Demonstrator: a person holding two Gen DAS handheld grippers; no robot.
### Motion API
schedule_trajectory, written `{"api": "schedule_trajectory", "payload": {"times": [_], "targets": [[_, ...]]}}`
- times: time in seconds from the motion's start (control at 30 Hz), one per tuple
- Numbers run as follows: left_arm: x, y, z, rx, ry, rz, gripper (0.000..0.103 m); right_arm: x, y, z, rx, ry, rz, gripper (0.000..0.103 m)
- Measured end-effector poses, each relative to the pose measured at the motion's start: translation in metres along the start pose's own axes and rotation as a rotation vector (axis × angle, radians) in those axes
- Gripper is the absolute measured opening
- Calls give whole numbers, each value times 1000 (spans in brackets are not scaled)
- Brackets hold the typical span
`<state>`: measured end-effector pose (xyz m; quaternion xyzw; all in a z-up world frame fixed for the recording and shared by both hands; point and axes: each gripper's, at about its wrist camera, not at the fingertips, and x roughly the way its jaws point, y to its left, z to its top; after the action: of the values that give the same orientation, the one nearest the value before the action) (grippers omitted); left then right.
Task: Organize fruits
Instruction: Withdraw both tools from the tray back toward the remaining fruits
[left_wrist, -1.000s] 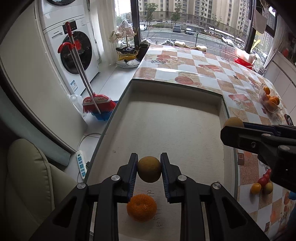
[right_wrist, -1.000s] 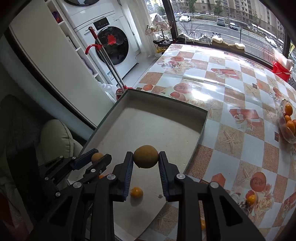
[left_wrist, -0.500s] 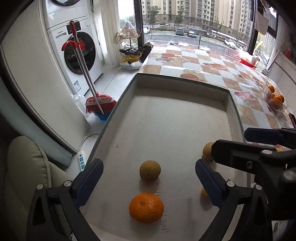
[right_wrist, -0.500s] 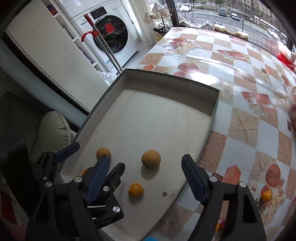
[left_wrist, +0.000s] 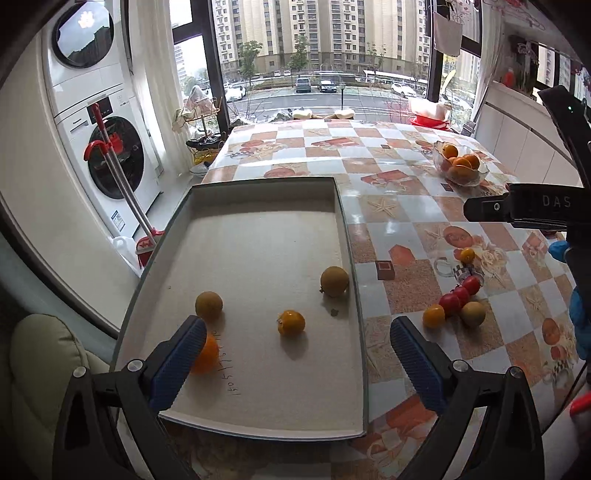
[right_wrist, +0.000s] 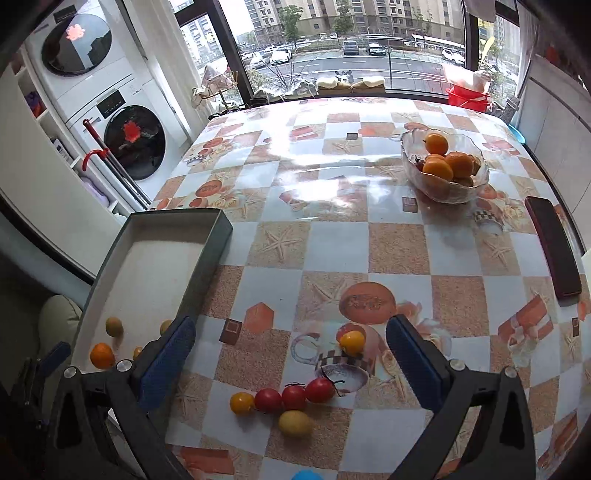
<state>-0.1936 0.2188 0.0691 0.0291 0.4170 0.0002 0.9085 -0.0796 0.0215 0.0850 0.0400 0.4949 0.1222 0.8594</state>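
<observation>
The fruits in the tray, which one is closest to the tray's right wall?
The brown round fruit, almost against the tray wall; the others lie further left.

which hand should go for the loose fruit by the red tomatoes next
Right. The right gripper hangs open directly over the red tomatoes on the tablecloth, while the left gripper faces the tray.

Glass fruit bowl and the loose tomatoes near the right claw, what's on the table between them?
Right wrist view: between the glass bowl and the red tomatoes lies only patterned tablecloth, plus one small yellow fruit near the tomatoes.
</observation>
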Motion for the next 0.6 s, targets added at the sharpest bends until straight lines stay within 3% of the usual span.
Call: {"api": "schedule_trajectory", "payload": {"times": [0.2, 0.27, 0.43, 0.6], "targets": [[0, -95, -38, 217, 9, -52, 100, -3, -84, -49, 101, -1, -194, 103], [7, -112, -47, 240, 23, -62, 100, -5, -105, -65, 118, -10, -256, 103], [20, -123, -56, 215, 21, -59, 101, -3, -146, -89, 205, -11, -298, 103], [26, -115, -60, 120, 53, -96, 102, -1, -139, -96, 155, -64, -353, 103]]}}
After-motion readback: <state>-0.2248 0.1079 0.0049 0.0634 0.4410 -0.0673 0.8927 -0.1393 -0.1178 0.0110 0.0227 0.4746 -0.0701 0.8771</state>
